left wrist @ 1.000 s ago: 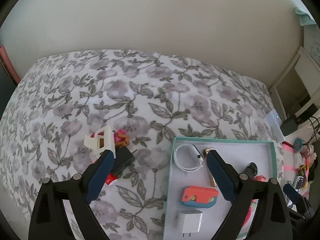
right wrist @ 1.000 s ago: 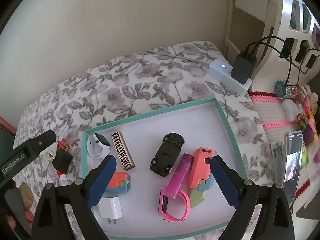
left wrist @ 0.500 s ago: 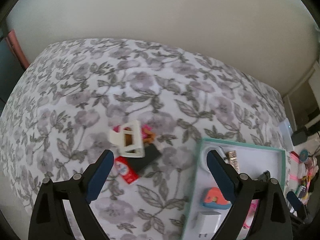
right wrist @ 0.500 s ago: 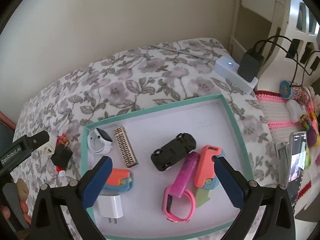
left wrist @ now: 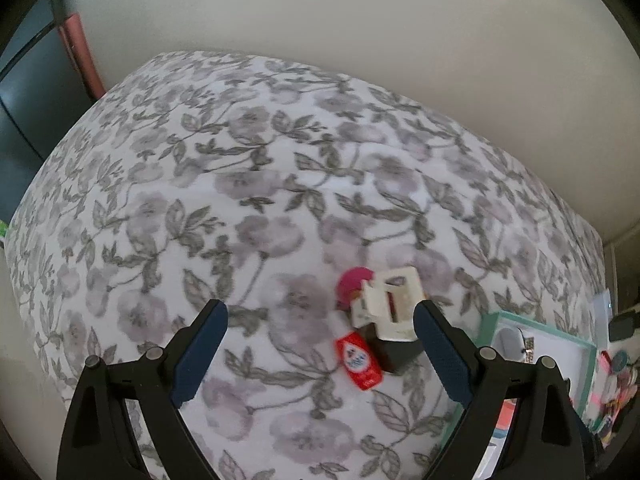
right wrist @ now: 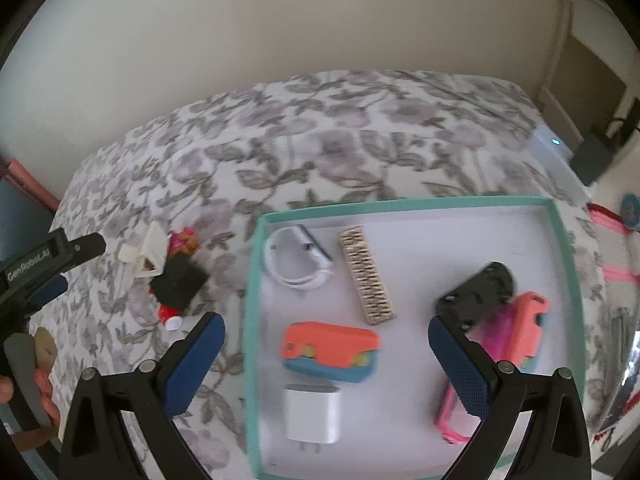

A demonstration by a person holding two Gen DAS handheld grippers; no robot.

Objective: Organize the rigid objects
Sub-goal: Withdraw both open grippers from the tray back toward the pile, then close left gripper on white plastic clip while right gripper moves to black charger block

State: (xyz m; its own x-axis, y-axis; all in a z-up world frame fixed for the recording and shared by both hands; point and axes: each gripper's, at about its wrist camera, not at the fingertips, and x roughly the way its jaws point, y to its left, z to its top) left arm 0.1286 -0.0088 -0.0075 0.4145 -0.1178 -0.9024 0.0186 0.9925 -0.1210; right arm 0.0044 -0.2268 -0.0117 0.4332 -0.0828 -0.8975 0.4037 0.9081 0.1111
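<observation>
Both jaws wide, nothing held; loose pile on bed left of tray.
Left gripper (left wrist: 320, 320) view: white clip (left wrist: 390, 304), black block (left wrist: 394, 350), red packet (left wrist: 359, 361) just inside its right jaw. Only the right gripper (right wrist: 326, 334) view shows the full teal tray (right wrist: 251, 320): white charger (right wrist: 312, 414), orange-blue toy (right wrist: 330, 350) between jaws. "GenRobot.AI" readable on left gripper.

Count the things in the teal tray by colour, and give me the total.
White: 2, the white band and the white plug charger
Orange: 2, the orange and blue block and the orange block
Black: 1, the black toy car
Pink: 1, the pink strap
Gold: 1, the gold patterned bar
Total: 7
</observation>
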